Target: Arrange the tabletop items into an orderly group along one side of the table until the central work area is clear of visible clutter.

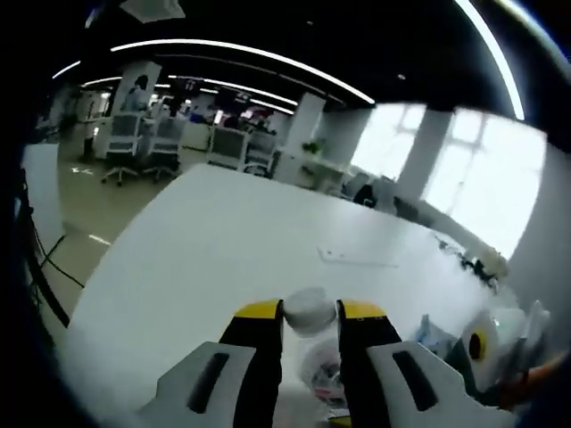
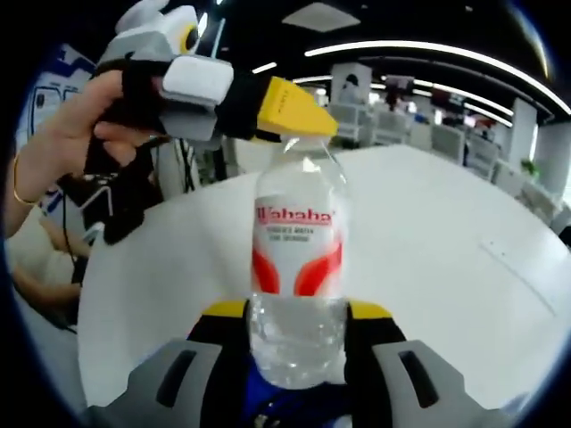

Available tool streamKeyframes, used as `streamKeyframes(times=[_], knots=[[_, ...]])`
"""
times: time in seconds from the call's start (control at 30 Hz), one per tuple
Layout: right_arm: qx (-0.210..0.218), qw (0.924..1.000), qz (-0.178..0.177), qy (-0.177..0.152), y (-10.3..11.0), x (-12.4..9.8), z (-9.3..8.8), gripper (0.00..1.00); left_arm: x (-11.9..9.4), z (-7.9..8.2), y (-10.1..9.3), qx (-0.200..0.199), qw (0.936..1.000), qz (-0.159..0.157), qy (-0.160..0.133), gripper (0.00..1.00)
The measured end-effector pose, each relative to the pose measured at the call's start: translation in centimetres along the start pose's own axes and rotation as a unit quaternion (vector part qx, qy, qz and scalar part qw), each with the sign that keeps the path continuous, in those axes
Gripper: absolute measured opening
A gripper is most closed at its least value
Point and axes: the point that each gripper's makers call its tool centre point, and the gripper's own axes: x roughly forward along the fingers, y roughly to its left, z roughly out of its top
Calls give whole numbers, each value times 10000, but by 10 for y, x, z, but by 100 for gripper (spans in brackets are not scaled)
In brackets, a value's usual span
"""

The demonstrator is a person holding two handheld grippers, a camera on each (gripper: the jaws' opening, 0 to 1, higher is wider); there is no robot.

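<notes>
Left gripper view: my left tongs clamp the white cap of one water bottle above the white surface; I'd keep that grip light. Right gripper view: my right tongs squeeze the one bottle's clear body, so I'd carry it upright toward the surface's edge.

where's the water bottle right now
In the right gripper view the water bottle stands upright between the right gripper fingers, with the left gripper at its cap.
</notes>
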Motion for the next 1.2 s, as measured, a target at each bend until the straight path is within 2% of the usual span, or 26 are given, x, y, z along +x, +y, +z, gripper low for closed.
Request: streamKeyframes(times=[0.07,0.2,0.37,0.53,0.63,0.7,0.87,1.0,1.2], knots=[[44,10000,32,2,2,0,0,38,-3,0,-3,319,9994,47,79,22],[190,9998,-55,-13,7,0,-1,38,-9,3,-15,821,9966,-68,86,22],[282,9994,-165,-56,8,1,-1,38,-14,4,-24,1180,9929,-91,101,22],[327,9991,-227,-175,7,6,-1,38,-18,6,-36,1874,9821,-181,98,22],[351,9987,-315,-197,4,9,-1,38,-18,5,-43,2137,9765,-272,89,22],[415,9984,-340,-197,3,10,-1,38,-18,4,-46,2207,9746,-350,137,22],[579,9972,-419,-233,1,12,-2,39,-17,0,-53,1957,9788,-559,228,21],[677,9964,-461,-233,1,11,-5,39,-17,-5,-60,1869,9792,-730,299,21],[774,9956,-473,-237,1,12,-7,39,-19,-7,-62,1943,9777,-728,325,21]])
